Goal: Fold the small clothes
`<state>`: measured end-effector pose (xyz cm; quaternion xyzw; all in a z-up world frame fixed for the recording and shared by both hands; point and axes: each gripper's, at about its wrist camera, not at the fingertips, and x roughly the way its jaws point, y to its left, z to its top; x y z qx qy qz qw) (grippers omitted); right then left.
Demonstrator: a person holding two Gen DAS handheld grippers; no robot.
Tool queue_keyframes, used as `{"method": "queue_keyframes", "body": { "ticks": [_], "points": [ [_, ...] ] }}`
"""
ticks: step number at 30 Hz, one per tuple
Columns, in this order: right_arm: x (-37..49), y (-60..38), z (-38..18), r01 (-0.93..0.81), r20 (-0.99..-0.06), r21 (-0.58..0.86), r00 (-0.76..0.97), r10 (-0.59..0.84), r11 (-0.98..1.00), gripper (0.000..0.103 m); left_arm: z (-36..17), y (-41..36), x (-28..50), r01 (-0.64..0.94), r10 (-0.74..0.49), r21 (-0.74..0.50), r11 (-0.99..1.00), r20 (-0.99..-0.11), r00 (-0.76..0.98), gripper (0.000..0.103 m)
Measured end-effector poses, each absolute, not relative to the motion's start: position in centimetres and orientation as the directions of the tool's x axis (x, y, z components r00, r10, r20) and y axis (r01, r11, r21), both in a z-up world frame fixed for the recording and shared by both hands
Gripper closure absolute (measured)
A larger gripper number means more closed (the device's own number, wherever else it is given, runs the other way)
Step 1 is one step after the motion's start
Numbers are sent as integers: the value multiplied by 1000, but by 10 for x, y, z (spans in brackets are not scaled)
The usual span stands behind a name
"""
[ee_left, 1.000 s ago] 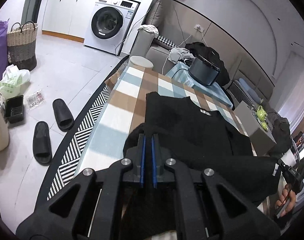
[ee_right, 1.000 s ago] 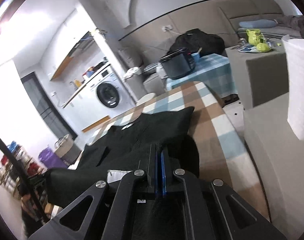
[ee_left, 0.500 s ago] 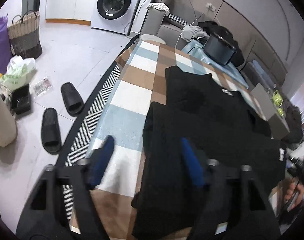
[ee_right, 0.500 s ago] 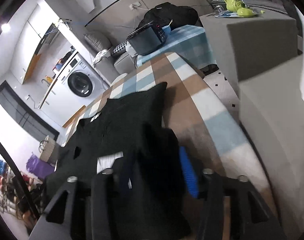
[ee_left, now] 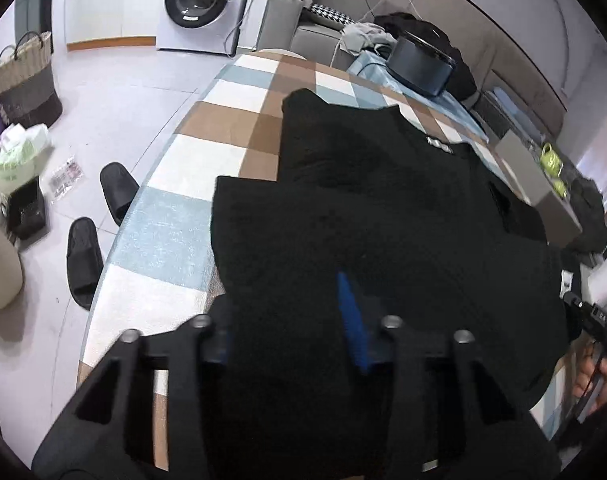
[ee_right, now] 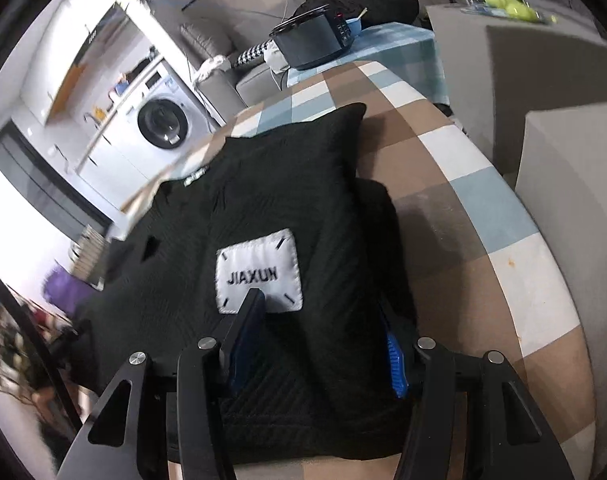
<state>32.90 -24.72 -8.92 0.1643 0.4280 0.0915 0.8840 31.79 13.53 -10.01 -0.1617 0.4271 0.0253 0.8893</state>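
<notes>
garment [ee_right: 303, 200] btwn right hand-held gripper [ee_right: 319, 336] jaws, unclamped

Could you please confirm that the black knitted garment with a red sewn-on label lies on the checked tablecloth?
Not quite: the label is white, as the right wrist view shows. The black knitted garment does lie on the checked tablecloth.

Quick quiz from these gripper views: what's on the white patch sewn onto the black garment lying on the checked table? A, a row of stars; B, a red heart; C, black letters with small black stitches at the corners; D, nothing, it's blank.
C: in the right wrist view the white patch on the black garment carries black lettering, with short black stitches at its corners, just beyond the right gripper.
</notes>
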Motion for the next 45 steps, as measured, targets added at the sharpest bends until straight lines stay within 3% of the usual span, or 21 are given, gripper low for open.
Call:
{"method": "queue_keyframes", "body": {
  "ticks": [2, 16, 35, 37, 41, 45],
  "points": [
    [326, -243, -91, -9, -738, 349, 613, 280, 937, 53, -100, 132, 316, -172, -87, -250, 953, -768, 635, 73],
    [319, -223, -96, 47, -750, 242, 642, 156, 969, 58, -100, 129, 314, -162, -54, -194, 968, -783, 619, 74],
    [272, -221, -95, -40, -790, 203, 584, 188, 978, 60, -96, 136, 253, -146, -74, -199, 969, -799, 597, 75],
    [266, -219, -94, -60, -799, 191, 570, 191, 980, 59, -94, 139, 248, -144, -75, -199, 969, -798, 597, 74],
    [255, -227, -92, -87, -793, 205, 570, 218, 975, 54, -92, 148, 241, -182, -58, -198, 963, -814, 578, 54],
    [232, -244, -86, -157, -745, 292, 582, 327, 944, 54, -87, 160, 221, -211, -75, -243, 947, -804, 590, 48]
  ]
}}
